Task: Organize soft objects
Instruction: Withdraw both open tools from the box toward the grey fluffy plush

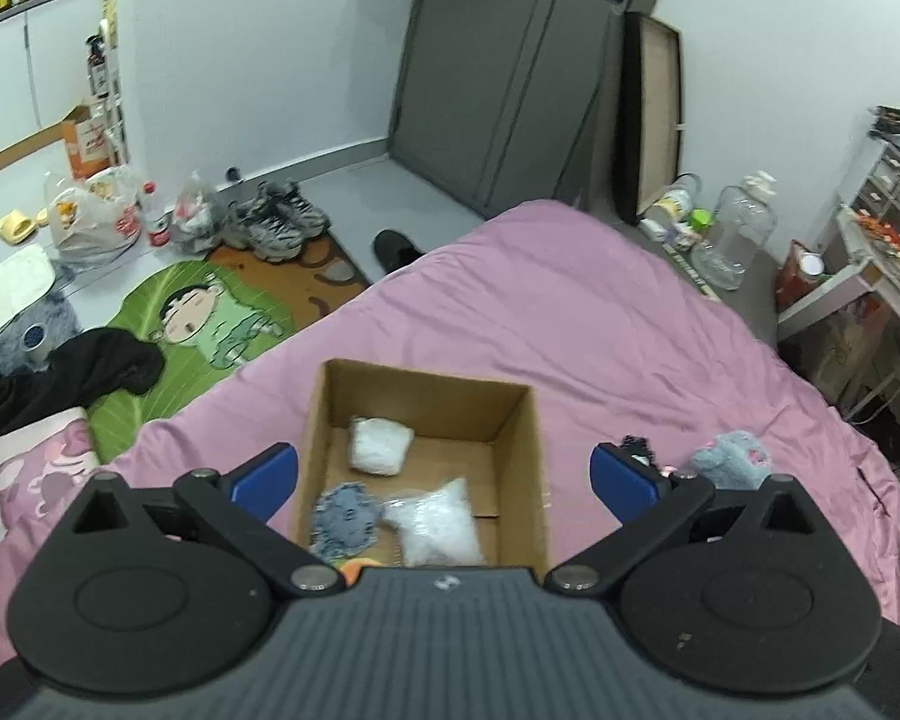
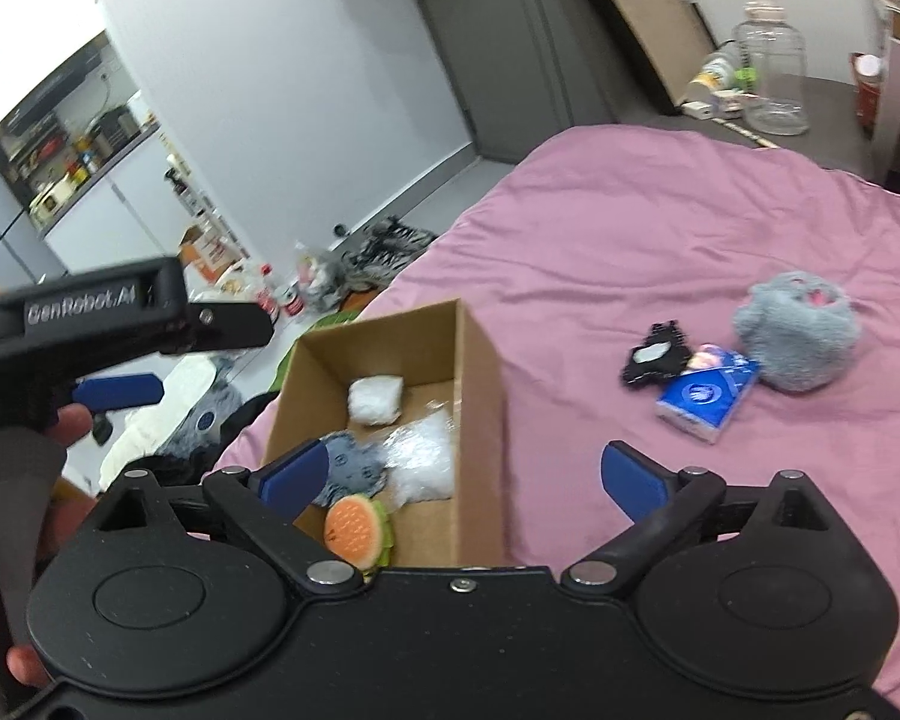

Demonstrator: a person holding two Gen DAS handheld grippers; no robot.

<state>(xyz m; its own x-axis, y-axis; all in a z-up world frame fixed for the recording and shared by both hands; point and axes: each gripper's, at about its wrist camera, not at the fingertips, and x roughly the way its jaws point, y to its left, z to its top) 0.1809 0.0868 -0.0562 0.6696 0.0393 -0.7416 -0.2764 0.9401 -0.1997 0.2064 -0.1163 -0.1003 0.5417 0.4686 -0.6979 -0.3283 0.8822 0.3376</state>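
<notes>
Cardboard box (image 1: 513,420) on pink bed sheet (image 1: 570,312) holds two crinkly clear bags, flat grey knit piece (image 1: 345,516), burger plush (image 2: 354,528). Fluffy grey toy (image 2: 795,339), tissue pack (image 2: 705,399), possibly a black pouch outside. Left claw (image 1: 444,474) and right claw (image 2: 462,474) angled down above box, both wide open, empty

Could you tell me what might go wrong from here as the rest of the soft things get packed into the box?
1. The tissue pack, black item and grey plush touch each other on the bed; grabbing one could drag another.
2. The box sits on soft bedding near the edge, so a nudge might tip it.
3. Both hand-held grippers, left and right, hang open over the box and could collide.
</notes>
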